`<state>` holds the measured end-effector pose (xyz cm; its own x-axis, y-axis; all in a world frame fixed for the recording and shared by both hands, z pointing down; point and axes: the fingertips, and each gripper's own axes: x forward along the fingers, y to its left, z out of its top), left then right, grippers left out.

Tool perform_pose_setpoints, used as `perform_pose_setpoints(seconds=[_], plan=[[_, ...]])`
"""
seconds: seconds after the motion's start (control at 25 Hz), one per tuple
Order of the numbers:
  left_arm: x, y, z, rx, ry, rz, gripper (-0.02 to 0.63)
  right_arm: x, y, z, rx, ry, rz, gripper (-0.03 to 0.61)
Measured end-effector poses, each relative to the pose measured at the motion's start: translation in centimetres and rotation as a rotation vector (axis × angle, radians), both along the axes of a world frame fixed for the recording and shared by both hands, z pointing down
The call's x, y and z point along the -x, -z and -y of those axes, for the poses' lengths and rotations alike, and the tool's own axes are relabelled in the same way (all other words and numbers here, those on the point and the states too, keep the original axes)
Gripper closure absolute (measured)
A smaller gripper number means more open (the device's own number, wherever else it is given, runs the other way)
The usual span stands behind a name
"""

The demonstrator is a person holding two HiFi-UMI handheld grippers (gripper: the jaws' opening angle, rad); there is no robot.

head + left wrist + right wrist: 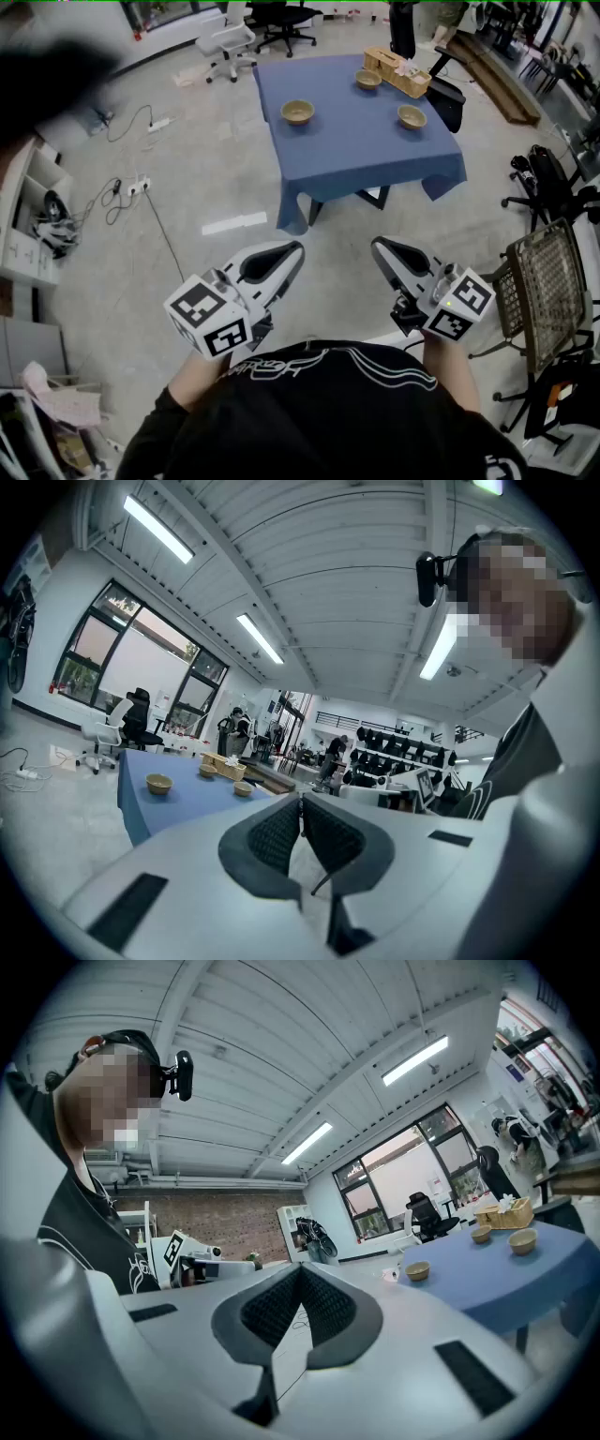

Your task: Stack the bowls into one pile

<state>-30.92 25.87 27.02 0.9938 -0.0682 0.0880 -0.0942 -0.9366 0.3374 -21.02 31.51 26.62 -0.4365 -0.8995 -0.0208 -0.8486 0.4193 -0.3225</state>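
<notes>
table [356,159]: covered by a blue cloth hanging over its edges, it stands on the grey floor ahead of the person
person [328,412]: in a black top, well short of the table's near edge, a gripper in each hand
mesh chair [548,281]: off the table's near right corner, well apart from it
white chair [230,42]: beyond the table's far left corner
left gripper [295,249]: held level well short of the table's near edge, pointing at the table, jaws pressed together with nothing between them
right gripper [379,246]: beside the left one, just as far from the table, jaws closed tight on nothing
wicker box [397,71]: at the table's far right corner
left bowl [297,112]: upright on the table's left side, alone
right bowl [412,116]: upright on the table's right side, near the box, apart from the other bowls
far bowl [368,79]: upright at the table's far edge, just beside the box, nothing stacked in it
</notes>
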Motion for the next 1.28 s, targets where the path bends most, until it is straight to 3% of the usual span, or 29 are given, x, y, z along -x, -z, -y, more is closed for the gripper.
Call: perform_pose_setpoints(seconds=[0.56,0.6,0.68,0.8,1.0,1.28], plan=[[0.0,-0.8,-0.3,-0.014,-0.002,0.025,0.581,-0.9,-1.4,-0.4,0.012,-0.045,-0.020,0.545],[-0.1,-1.2,-0.3,-0.007,-0.004,0.034,0.581,-0.9,-1.9,-0.4,0.023,-0.046,-0.023,0.525],[-0.1,-1.8,-0.3,0.011,-0.004,0.046,0.581,-0.5,-3.0,-0.5,0.049,-0.048,-0.037,0.393],[0.0,-2.1,0.0,0.015,-0.002,0.039,0.581,-0.3,-3.7,-0.2,0.059,-0.068,-0.080,0.316],[0.1,-2.2,0.0,0.024,0.001,0.023,0.581,-1.0,-3.9,-0.7,0.071,-0.120,-0.136,0.259],[-1.0,-1.7,-1.3,0.013,-0.021,0.022,0.581,-2.5,-3.5,-2.9,0.078,-0.183,-0.173,0.238]])
